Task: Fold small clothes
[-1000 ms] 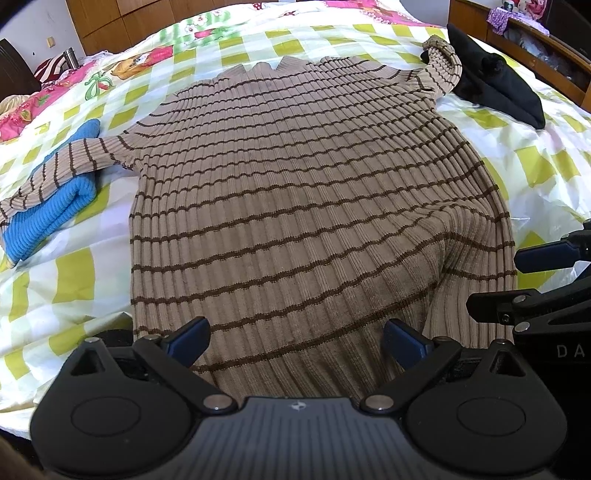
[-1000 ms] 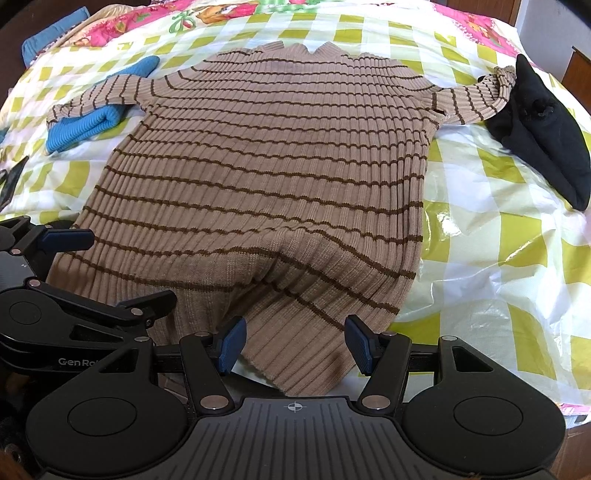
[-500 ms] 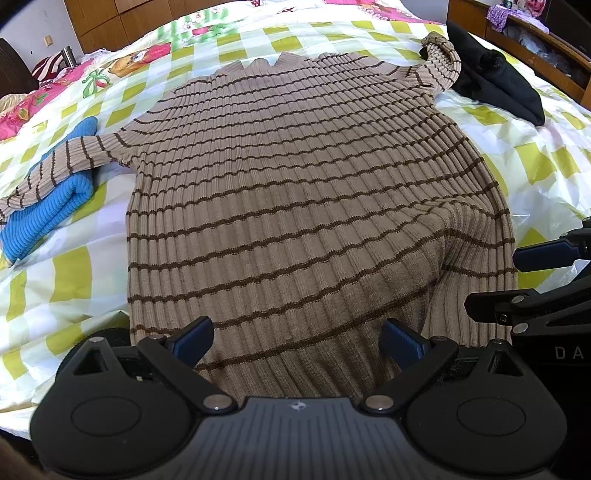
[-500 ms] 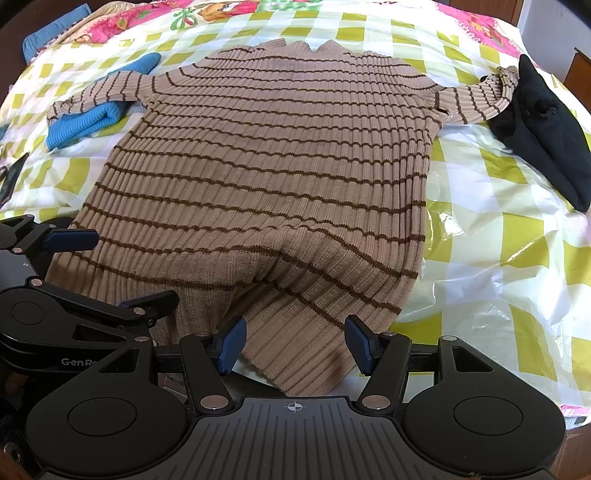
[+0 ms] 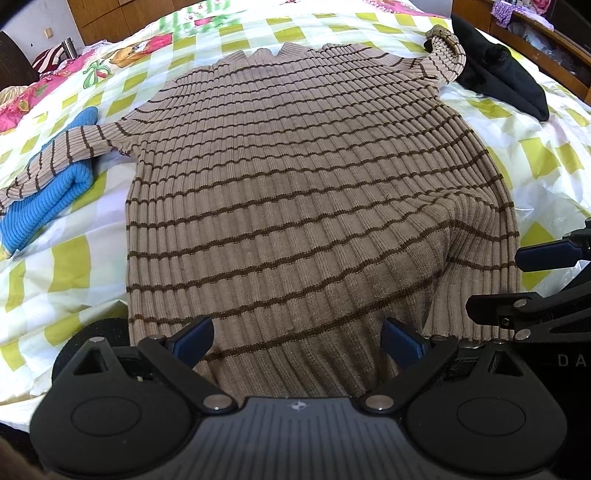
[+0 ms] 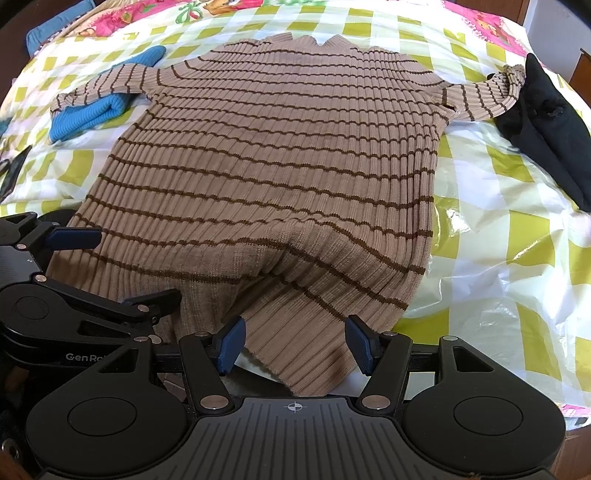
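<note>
A tan ribbed sweater with brown stripes [image 5: 295,184] lies spread flat on the bed, collar far, hem near me; it also shows in the right wrist view [image 6: 280,166]. Its left sleeve rests on a blue knit [image 5: 48,199], its right sleeve on a black garment [image 5: 498,85]. My left gripper [image 5: 297,339] is open with its blue pads on either side of the hem's middle. My right gripper [image 6: 295,343] is open, astride the hem's right corner, which hangs over the bed edge. A raised wrinkle sits in the lower right of the sweater.
The bed has a yellow and white checked plastic cover [image 6: 498,229]. Wooden furniture stands at the far right [image 5: 546,33] and far left. A dark object [image 6: 13,170] lies at the left bed edge.
Both grippers have drawn back slightly and the views shifted a little; the sweater sits marginally farther away. The jaws stay open and the sweater has not moved.
</note>
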`<move>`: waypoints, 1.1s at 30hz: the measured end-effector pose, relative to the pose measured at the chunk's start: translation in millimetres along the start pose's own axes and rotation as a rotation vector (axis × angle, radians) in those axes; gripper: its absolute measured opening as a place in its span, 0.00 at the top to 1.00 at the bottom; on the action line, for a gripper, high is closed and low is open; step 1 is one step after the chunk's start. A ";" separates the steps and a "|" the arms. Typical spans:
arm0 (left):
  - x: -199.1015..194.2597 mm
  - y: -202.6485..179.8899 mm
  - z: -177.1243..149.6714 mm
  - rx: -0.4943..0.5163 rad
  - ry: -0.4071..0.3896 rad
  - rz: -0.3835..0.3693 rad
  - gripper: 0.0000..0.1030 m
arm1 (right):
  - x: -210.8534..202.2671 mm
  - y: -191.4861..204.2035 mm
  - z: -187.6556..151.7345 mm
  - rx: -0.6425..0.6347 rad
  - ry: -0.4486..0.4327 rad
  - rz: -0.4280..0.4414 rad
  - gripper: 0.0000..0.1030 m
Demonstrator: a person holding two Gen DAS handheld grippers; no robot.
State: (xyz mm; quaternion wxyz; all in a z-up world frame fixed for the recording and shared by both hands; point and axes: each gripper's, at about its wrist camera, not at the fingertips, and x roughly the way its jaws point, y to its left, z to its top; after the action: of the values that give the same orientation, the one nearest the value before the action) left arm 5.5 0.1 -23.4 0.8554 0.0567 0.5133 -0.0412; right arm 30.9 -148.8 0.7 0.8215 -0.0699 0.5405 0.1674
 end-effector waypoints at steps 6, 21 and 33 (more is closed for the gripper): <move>0.1 0.3 0.0 0.000 0.001 0.000 0.00 | 0.2 0.1 -0.1 -0.001 -0.001 -0.001 0.42; 1.2 -1.5 -1.3 0.008 0.017 0.010 0.00 | 2.1 2.2 -0.5 -0.011 0.011 0.000 0.42; 2.4 -1.4 -1.5 0.009 0.023 0.007 0.00 | 3.1 2.4 -0.1 -0.011 0.014 0.004 0.42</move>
State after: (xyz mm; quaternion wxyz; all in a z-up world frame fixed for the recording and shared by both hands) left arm 5.1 -1.1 -26.2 0.8494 0.0626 0.5225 -0.0398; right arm 31.0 -145.9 -2.0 0.8170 -0.0747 0.5454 0.1715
